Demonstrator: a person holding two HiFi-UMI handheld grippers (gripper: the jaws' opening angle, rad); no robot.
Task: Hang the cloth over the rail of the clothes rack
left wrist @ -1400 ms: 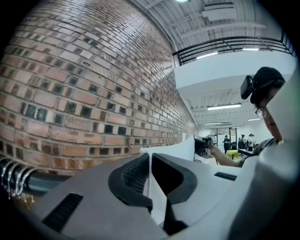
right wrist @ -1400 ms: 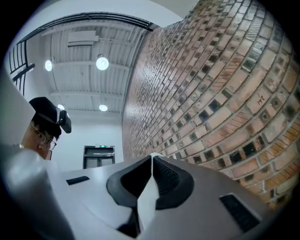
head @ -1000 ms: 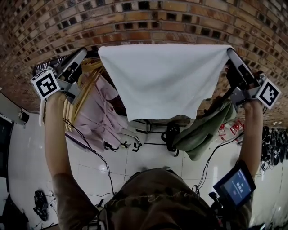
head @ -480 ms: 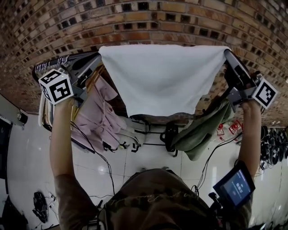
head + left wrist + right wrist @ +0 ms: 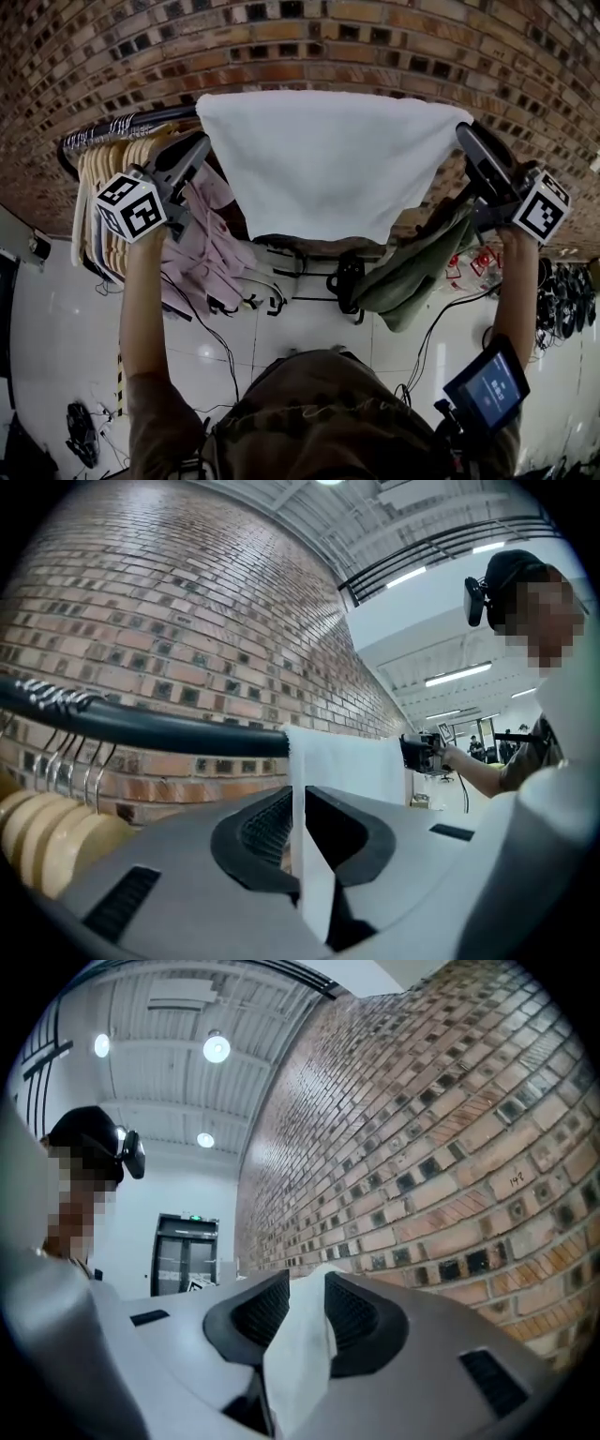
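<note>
The cloth [image 5: 323, 159] hides the rail's [image 5: 164, 116] middle; the screen's [image 5: 494, 389] print is too small to read.

Brick wall [image 5: 375, 37] — glossy white floor [image 5: 56, 319]

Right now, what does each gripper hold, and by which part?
The left gripper pinches a cloth corner. The right gripper has just been opening, the other corner loose between its jaws.
</note>
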